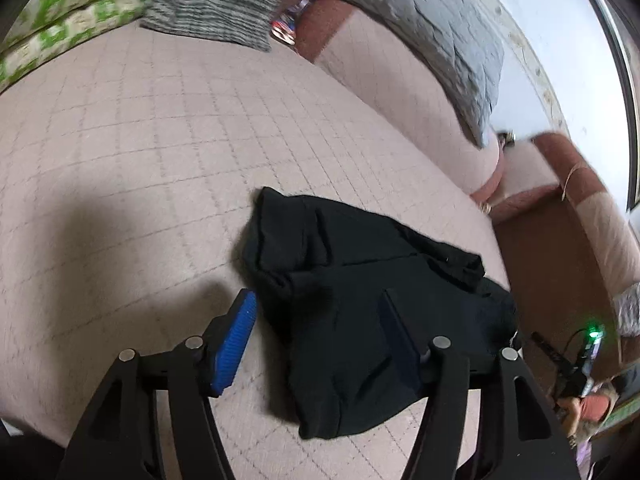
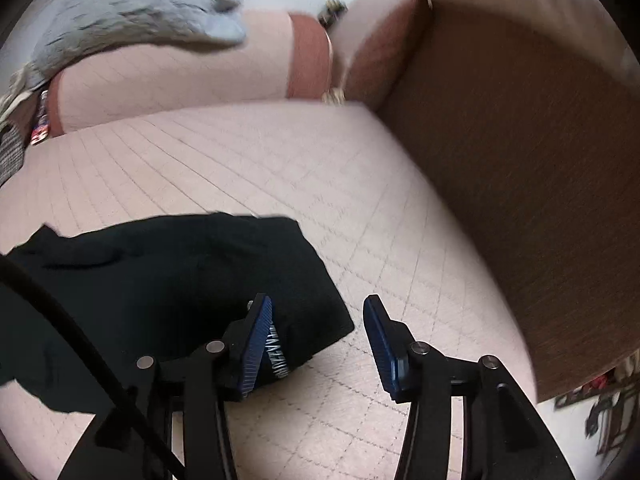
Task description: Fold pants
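pants [image 1: 360, 320] bunched on bed [image 1: 140, 152]; left gripper [image 1: 316, 328] angled down, fingers spread | right gripper [image 2: 318, 344] angled down, fingers spread, empty

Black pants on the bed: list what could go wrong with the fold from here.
1. The black pants lie bunched in a thick, wrinkled heap, so a pinch may catch several layers.
2. Both the left gripper and right gripper are open and hold nothing; the fold may slump.
3. The pants lie near the edge of the quilted cover and could slide off.
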The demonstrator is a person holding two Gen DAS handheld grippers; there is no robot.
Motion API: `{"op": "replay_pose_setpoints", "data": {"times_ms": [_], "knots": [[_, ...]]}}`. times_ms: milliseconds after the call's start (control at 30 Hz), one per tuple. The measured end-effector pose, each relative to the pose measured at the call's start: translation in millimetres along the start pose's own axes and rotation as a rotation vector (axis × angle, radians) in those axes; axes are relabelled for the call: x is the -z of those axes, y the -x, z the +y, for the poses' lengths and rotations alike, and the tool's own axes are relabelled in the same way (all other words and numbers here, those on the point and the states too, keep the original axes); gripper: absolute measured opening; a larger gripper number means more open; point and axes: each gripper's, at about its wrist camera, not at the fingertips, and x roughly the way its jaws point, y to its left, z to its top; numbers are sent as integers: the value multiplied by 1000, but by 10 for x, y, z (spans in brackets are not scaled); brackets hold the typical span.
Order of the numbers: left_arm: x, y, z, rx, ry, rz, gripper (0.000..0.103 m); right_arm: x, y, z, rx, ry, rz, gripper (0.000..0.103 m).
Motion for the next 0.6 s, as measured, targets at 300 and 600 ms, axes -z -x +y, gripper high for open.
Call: {"op": "replay_pose_setpoints", "data": {"times_ms": [300, 600], "knots": [[59, -435, -447, -239, -255, 74, 13, 219, 86, 583, -187, 89, 2, 53], [161, -211, -640, -350, -274, 22, 13, 393, -32, 588, -245, 42, 43, 53]]}}
